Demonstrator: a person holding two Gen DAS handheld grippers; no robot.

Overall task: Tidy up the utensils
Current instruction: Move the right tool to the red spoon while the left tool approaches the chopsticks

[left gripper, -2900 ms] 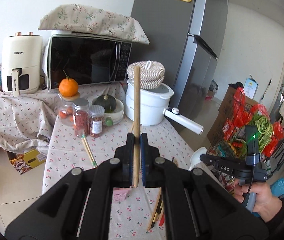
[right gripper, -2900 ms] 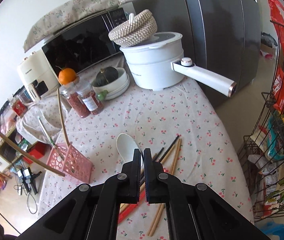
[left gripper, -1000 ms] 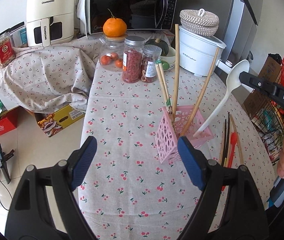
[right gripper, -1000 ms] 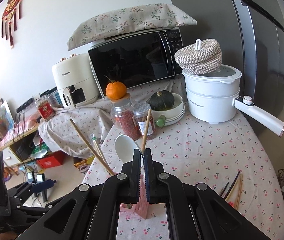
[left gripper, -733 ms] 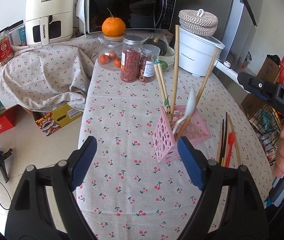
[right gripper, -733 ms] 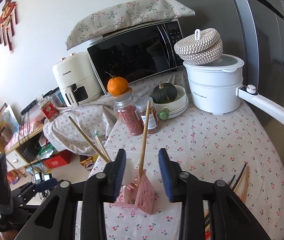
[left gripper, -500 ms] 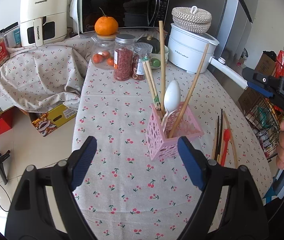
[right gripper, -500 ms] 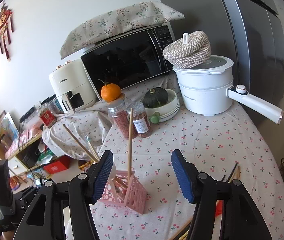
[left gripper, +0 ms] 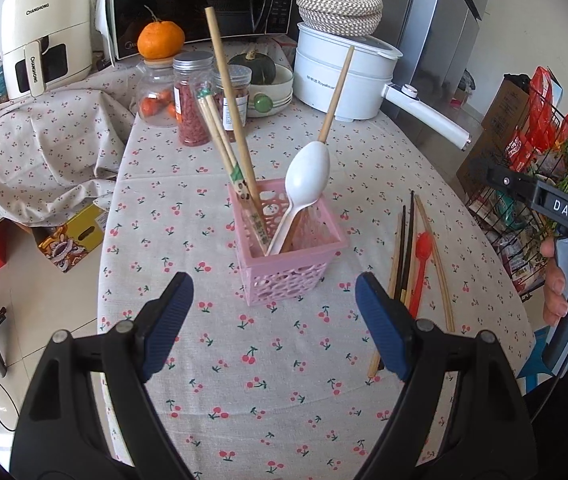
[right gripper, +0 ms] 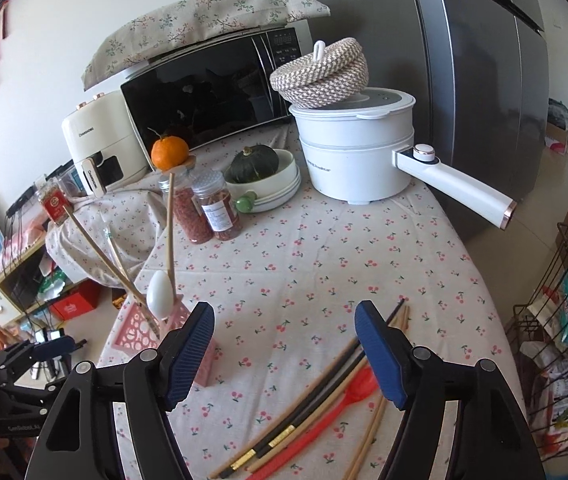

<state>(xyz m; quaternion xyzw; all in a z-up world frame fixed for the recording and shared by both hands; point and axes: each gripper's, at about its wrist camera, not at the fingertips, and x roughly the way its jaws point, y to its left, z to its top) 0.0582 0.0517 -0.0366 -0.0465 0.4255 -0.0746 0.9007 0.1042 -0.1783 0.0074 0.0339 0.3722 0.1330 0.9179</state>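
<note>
Centrally, a cherry-print tabletop [left gripper: 284,352] bears a pink utensil basket [left gripper: 290,254]; microwave [right gripper: 212,88] and refrigerator [right gripper: 484,80] behind; both tongs, left [left gripper: 274,320] and right [right gripper: 284,354], released.

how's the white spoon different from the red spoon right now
The white spoon stands tilted in the pink basket, bowl end up; the red spoon lies flat on the tablecloth among loose chopsticks. The white one has a broad, pale bowl and looks bulkier; the red one is slim and bright, with a small bowl. Neither is held: the left gripper and right gripper are both open.
</note>
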